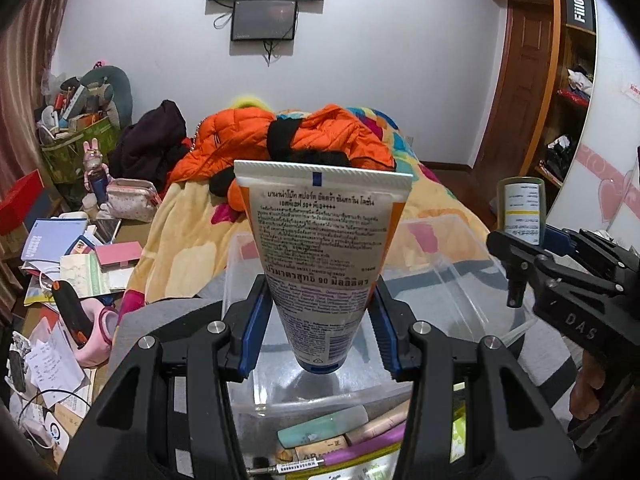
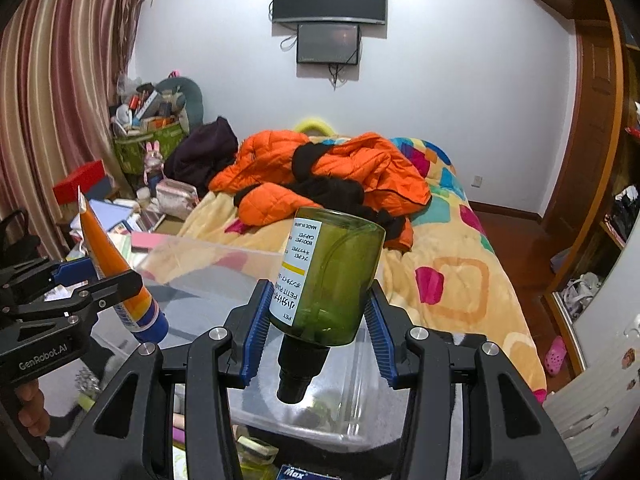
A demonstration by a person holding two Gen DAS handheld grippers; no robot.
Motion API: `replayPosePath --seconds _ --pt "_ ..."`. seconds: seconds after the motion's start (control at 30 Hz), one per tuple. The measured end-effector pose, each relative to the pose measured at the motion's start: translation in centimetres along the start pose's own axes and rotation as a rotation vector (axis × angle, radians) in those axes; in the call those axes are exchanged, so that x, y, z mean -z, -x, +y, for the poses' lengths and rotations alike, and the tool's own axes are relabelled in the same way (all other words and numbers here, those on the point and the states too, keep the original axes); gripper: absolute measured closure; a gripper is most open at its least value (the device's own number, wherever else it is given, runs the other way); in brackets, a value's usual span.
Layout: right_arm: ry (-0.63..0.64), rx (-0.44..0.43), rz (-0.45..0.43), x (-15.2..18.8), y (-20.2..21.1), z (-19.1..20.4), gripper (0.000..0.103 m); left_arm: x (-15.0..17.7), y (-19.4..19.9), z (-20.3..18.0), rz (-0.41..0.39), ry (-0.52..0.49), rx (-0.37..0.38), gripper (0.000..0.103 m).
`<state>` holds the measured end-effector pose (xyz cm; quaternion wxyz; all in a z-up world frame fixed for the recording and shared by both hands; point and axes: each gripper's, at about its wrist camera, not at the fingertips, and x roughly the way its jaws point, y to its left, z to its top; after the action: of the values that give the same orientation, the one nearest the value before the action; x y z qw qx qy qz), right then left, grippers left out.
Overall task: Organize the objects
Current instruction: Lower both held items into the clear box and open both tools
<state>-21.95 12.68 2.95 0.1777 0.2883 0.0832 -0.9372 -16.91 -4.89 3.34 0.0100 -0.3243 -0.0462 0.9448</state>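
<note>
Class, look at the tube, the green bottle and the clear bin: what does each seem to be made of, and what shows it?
Tube: soft plastic, likely; matte printed skin, flat crimped end.
Green bottle: clear tinted plastic; you see through it, and its label reads PET.
Clear bin: see-through plastic, probably rigid; thin glossy walls, the bedding visible behind.

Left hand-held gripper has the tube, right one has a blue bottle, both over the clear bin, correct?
Not quite: the bottle in the right hand-held gripper is green, as the right wrist view shows. The left hand-held gripper does hold the tube, both over the clear bin.
</note>
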Motion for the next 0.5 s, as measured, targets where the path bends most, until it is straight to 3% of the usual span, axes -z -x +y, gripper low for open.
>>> replayPosePath --seconds 0.5 --pt "0.086 0.02 0.115 1.1 -4.2 1.7 0.061 0.7 -3.9 -0.1 0.108 0.013 0.104 0.055"
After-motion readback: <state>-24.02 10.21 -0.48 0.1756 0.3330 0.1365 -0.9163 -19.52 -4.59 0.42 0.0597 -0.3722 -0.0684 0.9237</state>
